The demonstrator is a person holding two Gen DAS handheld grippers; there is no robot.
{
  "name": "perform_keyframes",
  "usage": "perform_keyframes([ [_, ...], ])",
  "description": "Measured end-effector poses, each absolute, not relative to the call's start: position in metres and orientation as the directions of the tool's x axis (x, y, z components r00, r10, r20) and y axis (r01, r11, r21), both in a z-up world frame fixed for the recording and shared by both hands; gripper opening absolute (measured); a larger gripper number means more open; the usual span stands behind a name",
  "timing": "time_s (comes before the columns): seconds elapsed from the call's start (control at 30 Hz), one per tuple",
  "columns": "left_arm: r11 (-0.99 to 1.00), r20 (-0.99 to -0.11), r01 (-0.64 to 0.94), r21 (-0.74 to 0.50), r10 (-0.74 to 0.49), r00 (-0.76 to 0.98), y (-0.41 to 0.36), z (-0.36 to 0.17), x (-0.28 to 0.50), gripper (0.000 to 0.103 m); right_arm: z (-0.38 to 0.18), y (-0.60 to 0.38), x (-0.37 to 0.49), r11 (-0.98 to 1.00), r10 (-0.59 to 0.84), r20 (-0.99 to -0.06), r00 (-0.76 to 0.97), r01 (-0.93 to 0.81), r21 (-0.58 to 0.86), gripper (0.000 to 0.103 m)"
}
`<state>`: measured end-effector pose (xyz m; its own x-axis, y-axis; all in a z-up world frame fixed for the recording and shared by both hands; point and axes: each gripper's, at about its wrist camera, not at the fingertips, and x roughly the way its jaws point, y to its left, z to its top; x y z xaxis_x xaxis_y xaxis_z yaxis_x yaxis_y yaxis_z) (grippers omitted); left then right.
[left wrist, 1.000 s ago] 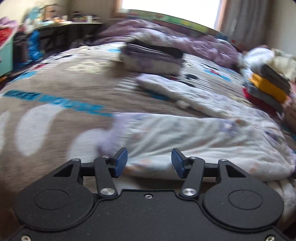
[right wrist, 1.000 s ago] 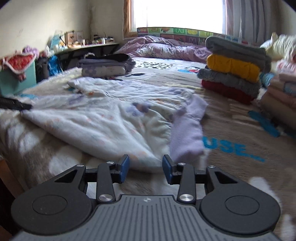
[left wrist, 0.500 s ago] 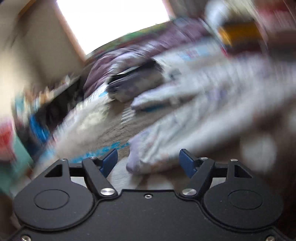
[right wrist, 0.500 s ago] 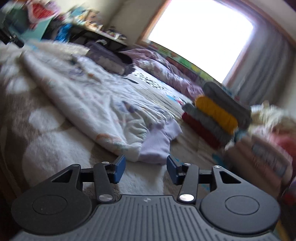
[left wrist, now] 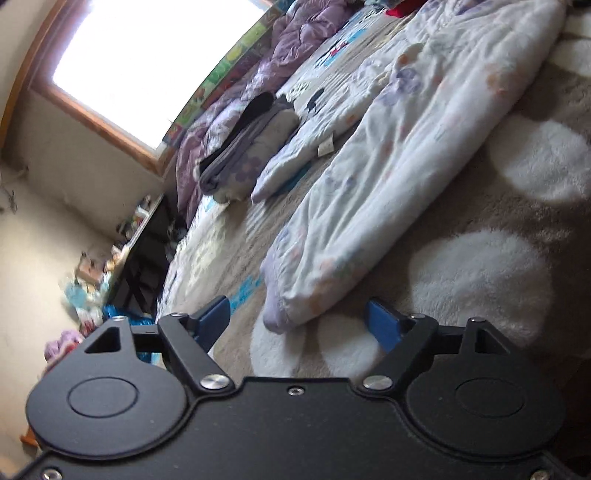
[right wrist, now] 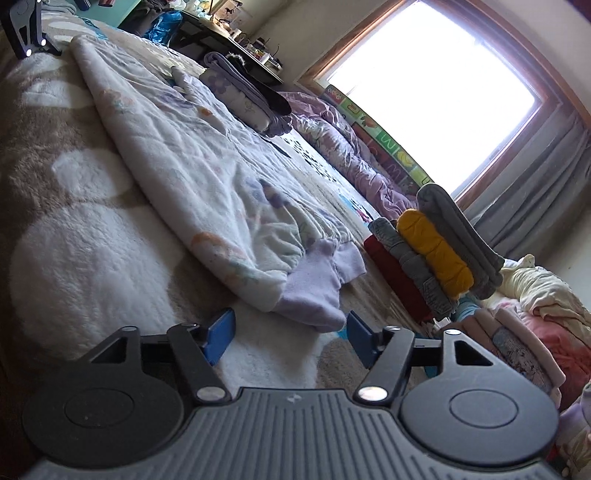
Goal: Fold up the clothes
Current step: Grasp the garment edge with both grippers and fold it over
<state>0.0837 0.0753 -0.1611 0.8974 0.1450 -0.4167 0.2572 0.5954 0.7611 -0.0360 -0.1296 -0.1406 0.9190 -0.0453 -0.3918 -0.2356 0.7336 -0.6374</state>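
A white fleece garment with pale flower print (left wrist: 388, 173) lies stretched across the brown and white blanket (left wrist: 480, 277); it also shows in the right wrist view (right wrist: 192, 170). Each end has a lilac cuff. My left gripper (left wrist: 297, 321) is open and empty, its blue pads just short of one lilac cuff (left wrist: 273, 314). My right gripper (right wrist: 290, 334) is open and empty, its pads either side of the other lilac cuff (right wrist: 317, 291). Both views are tilted. The left gripper's body shows far off in the right wrist view (right wrist: 22, 29).
A folded pile of grey and lilac clothes (left wrist: 243, 155) sits behind the garment. A stack of folded red, grey and yellow clothes (right wrist: 432, 251) stands to the right, with more piled clothes (right wrist: 524, 332) beyond. A purple duvet (right wrist: 354, 155) lies under the window.
Both grippers have rolled to a tilted pose and dropped closer to the garment's cuffs. Both jaws have opened wider.
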Motion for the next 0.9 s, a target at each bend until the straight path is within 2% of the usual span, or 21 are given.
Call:
perform_keyframes([
  [0.1, 0.593, -0.419, 0.27, 0.758, 0.127, 0.899, 0.076, -0.162, 0.087, 0.07, -0.143, -0.13, -0.034, 0.716, -0.035, -0.372, 0.928, -0.236, -0.657, 0.066],
  [0.13, 0.595, -0.422, 0.273, 0.756, 0.123, 0.898, 0.076, -0.162, 0.089, 0.058, -0.143, -0.13, -0.033, 0.71, -0.031, -0.365, 0.93, -0.236, -0.663, 0.066],
  [0.17, 0.597, -0.425, 0.277, 0.753, 0.119, 0.897, 0.077, -0.162, 0.091, 0.051, -0.143, -0.13, -0.032, 0.708, -0.026, -0.361, 0.932, -0.238, -0.665, 0.066],
  [0.23, 0.603, -0.433, 0.286, 0.745, 0.111, 0.894, 0.077, -0.162, 0.094, 0.03, -0.144, -0.131, -0.03, 0.699, -0.008, -0.351, 0.936, -0.246, -0.672, 0.065],
  [0.27, 0.614, -0.438, 0.288, 0.735, 0.106, 0.893, 0.077, -0.161, 0.095, 0.028, -0.143, -0.131, -0.029, 0.702, 0.004, -0.355, 0.935, -0.255, -0.665, 0.063],
  [0.33, 0.64, -0.446, 0.29, 0.712, 0.092, 0.89, 0.077, -0.158, 0.098, 0.019, -0.142, -0.133, -0.027, 0.707, 0.027, -0.362, 0.932, -0.274, -0.652, 0.047],
  [0.37, 0.656, -0.447, 0.287, 0.698, 0.085, 0.89, 0.077, -0.155, 0.099, 0.017, -0.141, -0.133, -0.025, 0.713, 0.038, -0.373, 0.927, -0.287, -0.64, 0.032],
  [0.4, 0.678, -0.44, 0.276, 0.682, 0.078, 0.894, 0.077, -0.151, 0.1, 0.014, -0.141, -0.133, -0.023, 0.719, 0.049, -0.384, 0.922, -0.299, -0.627, 0.022],
  [0.6, 0.803, -0.379, 0.195, 0.563, 0.042, 0.924, 0.077, -0.124, 0.109, 0.01, -0.115, -0.143, -0.022, 0.824, 0.101, -0.319, 0.942, -0.259, -0.504, 0.016],
  [0.9, 0.941, -0.325, 0.116, 0.319, -0.006, 0.946, 0.081, -0.089, 0.165, 0.007, -0.084, -0.179, 0.016, 0.96, 0.143, -0.246, 0.959, -0.195, -0.202, 0.014],
])
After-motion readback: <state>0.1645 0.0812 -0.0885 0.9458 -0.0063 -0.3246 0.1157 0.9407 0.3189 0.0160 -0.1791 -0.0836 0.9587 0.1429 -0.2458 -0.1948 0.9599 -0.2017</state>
